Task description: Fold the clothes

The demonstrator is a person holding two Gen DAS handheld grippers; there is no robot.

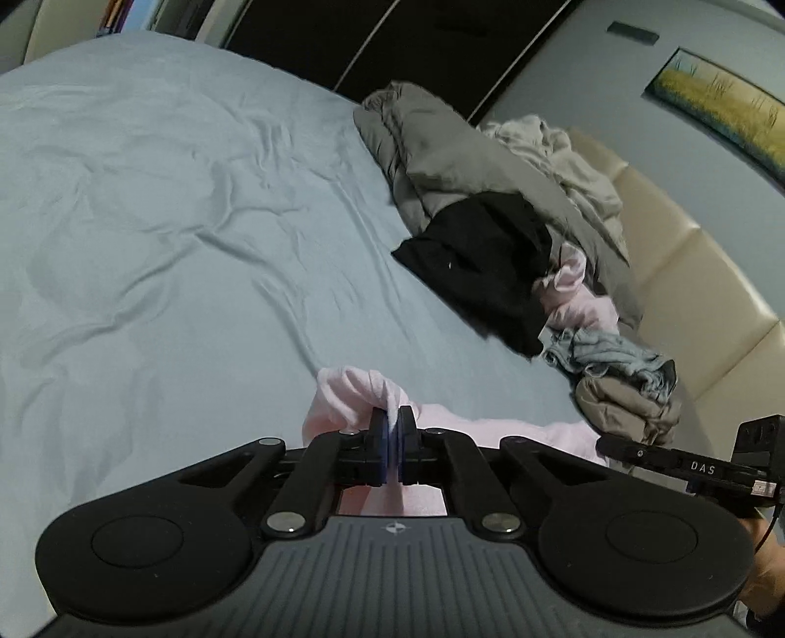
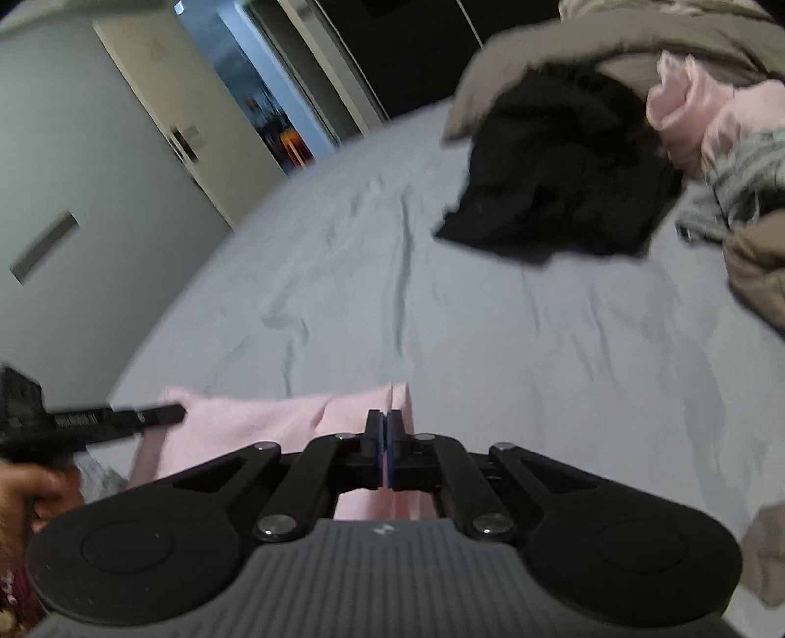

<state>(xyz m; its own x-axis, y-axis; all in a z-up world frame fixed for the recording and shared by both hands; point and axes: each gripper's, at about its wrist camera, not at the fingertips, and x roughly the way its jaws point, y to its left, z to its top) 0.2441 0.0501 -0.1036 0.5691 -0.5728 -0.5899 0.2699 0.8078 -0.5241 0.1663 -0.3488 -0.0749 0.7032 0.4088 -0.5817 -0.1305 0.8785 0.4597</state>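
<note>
A pink garment (image 1: 353,397) is held stretched between both grippers above the light blue bed sheet (image 1: 147,221). My left gripper (image 1: 392,419) is shut on a bunched edge of it. My right gripper (image 2: 386,417) is shut on another edge of the same pink garment (image 2: 274,417). The right gripper also shows at the right edge of the left wrist view (image 1: 687,464). The left gripper shows at the left of the right wrist view (image 2: 98,422), with the hand behind it.
A pile of unfolded clothes lies on the bed's right side: a black garment (image 1: 485,260), grey bedding (image 1: 441,157), more pink cloth (image 1: 574,289), a grey-blue item (image 1: 603,353) and a brown one (image 1: 628,402). A beige headboard (image 1: 687,275) lies beyond. Dark wardrobe doors (image 1: 368,34) stand behind.
</note>
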